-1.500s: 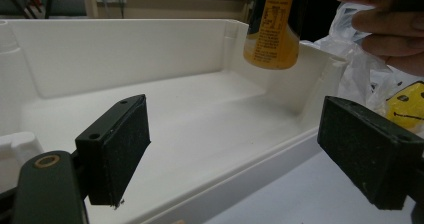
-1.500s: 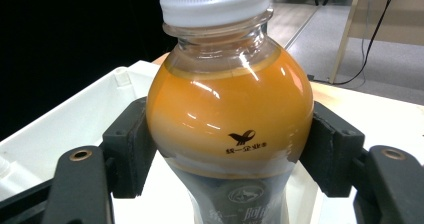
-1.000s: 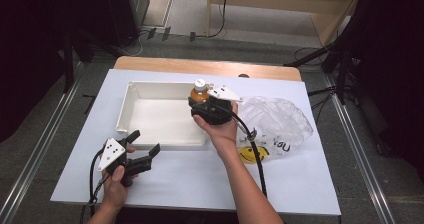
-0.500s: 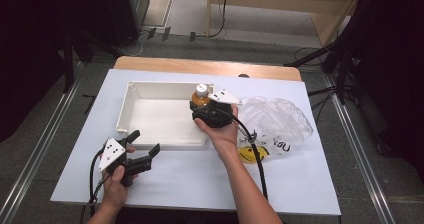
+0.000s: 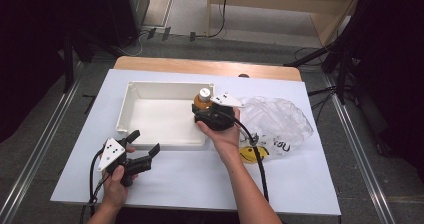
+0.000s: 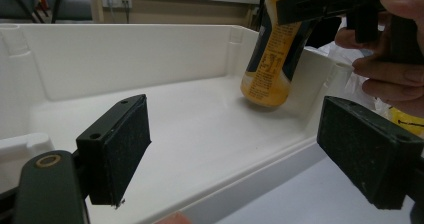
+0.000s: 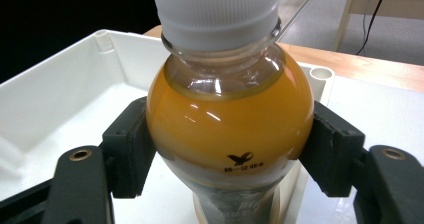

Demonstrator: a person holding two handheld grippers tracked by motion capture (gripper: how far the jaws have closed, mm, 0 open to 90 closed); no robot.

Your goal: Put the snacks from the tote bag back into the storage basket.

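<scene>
While I worked from above, the high view had my right gripper [image 5: 214, 115] clamped on the orange bottle [image 5: 202, 100] at the near right corner of the white tray [image 5: 131, 115], with the crumpled clear bag [image 5: 277, 121] lying just beside it on the counter [image 5: 310, 184]. My left gripper [image 5: 142, 149] rested in front of the tray, its jaws spread and gripping nothing. A yellow smiley patch [image 5: 248, 154] and dark letters showed on the bag, too small for me to read.

Seen from the left gripper view, the bottle [image 6: 277, 49] hung tilted, its base close to the tray floor [image 6: 200, 134]; whether it touched I could not tell. To do this well, I judged I should level it, lower it until the base sat flat clear of the wall, and only then release. Its label carried fine dark print I could not make out.

Looking along my right jaws, the pads pressed both flanks of the bulging shoulder under the white cap [image 7: 215, 6]. That curve seemed slippery, so a steady squeeze mattered. A small bird-like logo [image 7: 239, 159] sat above tiny unreadable characters.
</scene>
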